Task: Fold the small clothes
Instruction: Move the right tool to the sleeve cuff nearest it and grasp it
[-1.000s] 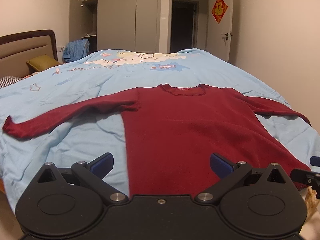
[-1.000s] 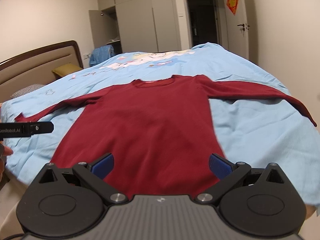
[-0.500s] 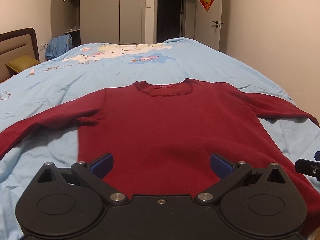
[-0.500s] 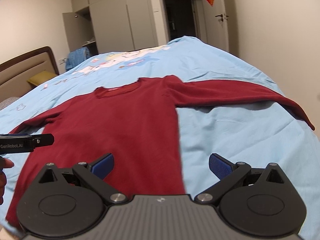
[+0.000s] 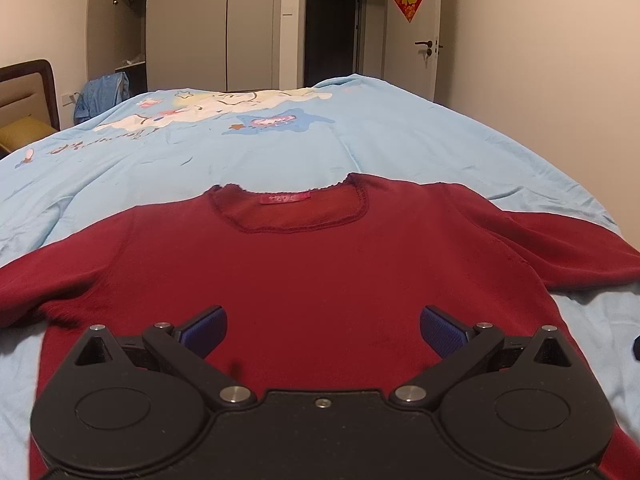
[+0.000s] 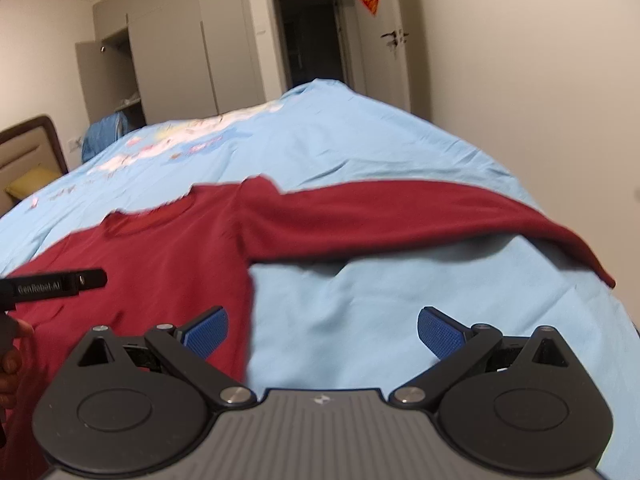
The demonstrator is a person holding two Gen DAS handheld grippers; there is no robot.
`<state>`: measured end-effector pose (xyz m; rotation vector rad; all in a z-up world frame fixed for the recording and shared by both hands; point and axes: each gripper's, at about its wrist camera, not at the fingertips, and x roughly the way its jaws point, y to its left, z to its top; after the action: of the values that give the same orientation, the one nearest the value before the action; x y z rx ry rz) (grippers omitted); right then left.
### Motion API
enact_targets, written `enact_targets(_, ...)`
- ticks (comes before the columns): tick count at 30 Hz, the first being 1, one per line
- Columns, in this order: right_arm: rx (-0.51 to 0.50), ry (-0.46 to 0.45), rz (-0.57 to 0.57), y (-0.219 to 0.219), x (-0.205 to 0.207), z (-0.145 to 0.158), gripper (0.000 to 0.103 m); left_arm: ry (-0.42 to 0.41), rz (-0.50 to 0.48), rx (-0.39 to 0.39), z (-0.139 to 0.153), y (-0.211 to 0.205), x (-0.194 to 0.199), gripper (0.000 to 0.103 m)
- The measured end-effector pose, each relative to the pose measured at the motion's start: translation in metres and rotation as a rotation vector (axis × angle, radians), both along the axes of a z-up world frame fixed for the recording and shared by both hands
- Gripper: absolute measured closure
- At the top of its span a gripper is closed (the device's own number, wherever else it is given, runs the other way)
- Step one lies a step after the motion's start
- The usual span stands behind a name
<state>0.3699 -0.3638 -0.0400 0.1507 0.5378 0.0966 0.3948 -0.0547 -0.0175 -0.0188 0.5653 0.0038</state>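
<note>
A dark red long-sleeved top point(image 5: 320, 280) lies face up and spread flat on a bed covered by a light blue quilt point(image 5: 360, 136), neckline point(image 5: 292, 210) pointing away from both tools and sleeves stretched out to either side. The left tool point(image 5: 322, 330) hovers over the chest of the top, ahead of it the neckline, its blue pads wide apart and gripping nothing. The right tool point(image 6: 322, 330) is also released and empty, poised over bare quilt just beyond the top's side edge, with the right sleeve point(image 6: 420, 216) running across ahead of it toward the edge of the bed, where the cuff point(image 6: 596, 268) appears to droop over the side. Judging from this, the main risks are that a pinch at the sleeve or side seam also catches the soft quilt underneath, dragging it along and wrinkling the fold, or that the overhanging cuff slides off and pulls the sleeve askew. The right view is slightly blurred, so exact edges are uncertain.
</note>
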Motion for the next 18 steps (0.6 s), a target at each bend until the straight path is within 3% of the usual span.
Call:
enact_targets(8,0.088,-0.055,-0.105,-0.048,0.029,-0.01,0.0,0.037,0.019,0.038,-0.027,-0.009,0.03,0.001)
enact_targets(14,0.232,-0.07,-0.151,-0.079,0.038,-0.034,0.0,0.014,0.014,0.027,-0.041,-0.006,0.026,0.0)
enact_targets(18,0.209,-0.081,-0.155,-0.077,0.038,-0.038,0.0,0.012,0.012,0.012,-0.045,-0.003,0.026,0.0)
